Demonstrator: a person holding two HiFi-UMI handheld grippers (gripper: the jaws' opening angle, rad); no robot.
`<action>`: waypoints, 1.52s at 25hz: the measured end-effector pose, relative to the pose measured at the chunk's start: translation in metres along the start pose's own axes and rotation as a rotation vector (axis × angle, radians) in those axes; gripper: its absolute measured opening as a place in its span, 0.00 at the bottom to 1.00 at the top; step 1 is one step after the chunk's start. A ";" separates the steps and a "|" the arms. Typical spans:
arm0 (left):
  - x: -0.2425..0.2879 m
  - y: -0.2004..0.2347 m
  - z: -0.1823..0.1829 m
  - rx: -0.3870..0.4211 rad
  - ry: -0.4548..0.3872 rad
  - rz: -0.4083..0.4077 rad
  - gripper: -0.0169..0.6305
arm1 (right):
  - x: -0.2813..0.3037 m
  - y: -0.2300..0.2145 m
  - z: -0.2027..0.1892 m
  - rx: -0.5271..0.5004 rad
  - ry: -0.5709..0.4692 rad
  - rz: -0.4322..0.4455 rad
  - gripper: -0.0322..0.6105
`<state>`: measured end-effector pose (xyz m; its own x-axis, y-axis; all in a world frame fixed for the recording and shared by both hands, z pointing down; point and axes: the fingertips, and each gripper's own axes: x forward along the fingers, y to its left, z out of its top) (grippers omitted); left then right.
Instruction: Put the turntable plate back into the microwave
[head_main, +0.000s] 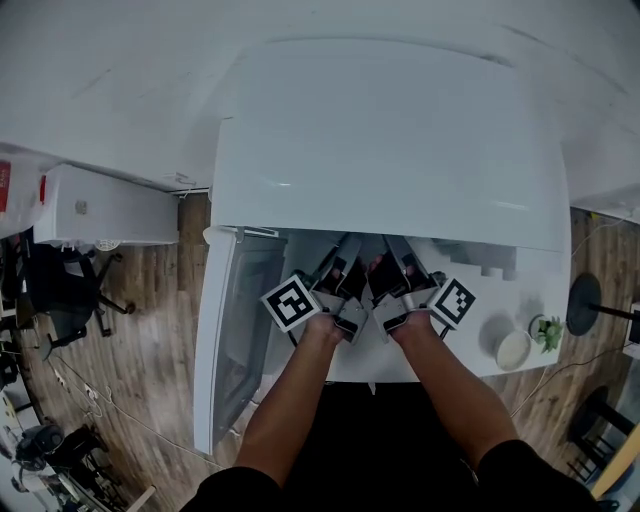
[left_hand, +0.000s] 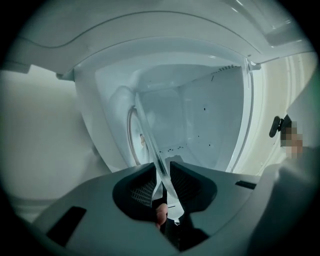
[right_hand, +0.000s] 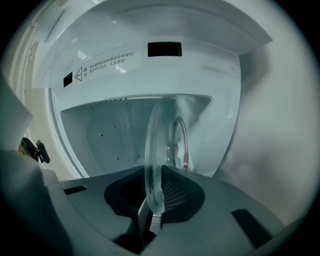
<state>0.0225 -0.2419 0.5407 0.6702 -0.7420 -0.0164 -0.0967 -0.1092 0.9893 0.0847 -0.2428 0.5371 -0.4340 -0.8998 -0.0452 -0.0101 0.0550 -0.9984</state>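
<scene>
The clear glass turntable plate (left_hand: 149, 142) shows edge-on in both gripper views and reaches into the open cavity (left_hand: 200, 120) of the white microwave (head_main: 390, 140). My left gripper (left_hand: 162, 181) is shut on the plate's near rim. My right gripper (right_hand: 154, 192) is shut on the rim of the same plate (right_hand: 151, 150). In the head view both the left gripper (head_main: 335, 280) and the right gripper (head_main: 400, 275) sit side by side at the microwave's mouth, and the plate is hidden under its top. A roller ring (right_hand: 183, 137) lies inside the cavity.
The microwave door (head_main: 235, 340) hangs open at the left. On the white table (head_main: 500, 380), right of my hands, stand a small white bowl (head_main: 513, 349) and a little plant (head_main: 547, 332). A white cabinet (head_main: 100, 208) and a dark chair (head_main: 60, 290) stand on the wooden floor to the left.
</scene>
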 end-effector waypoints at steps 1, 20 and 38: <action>-0.001 0.002 0.001 -0.006 -0.003 0.010 0.18 | 0.002 0.000 0.000 0.000 -0.002 0.000 0.17; 0.007 0.007 0.003 -0.117 -0.091 0.022 0.13 | -0.013 -0.015 -0.013 -0.061 0.122 -0.207 0.13; -0.041 0.023 -0.009 0.158 -0.057 0.186 0.11 | -0.008 -0.029 0.008 -0.098 0.002 -0.311 0.13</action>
<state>-0.0004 -0.2080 0.5659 0.5877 -0.7948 0.1515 -0.3317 -0.0659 0.9411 0.0953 -0.2410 0.5661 -0.3981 -0.8792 0.2619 -0.2297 -0.1809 -0.9563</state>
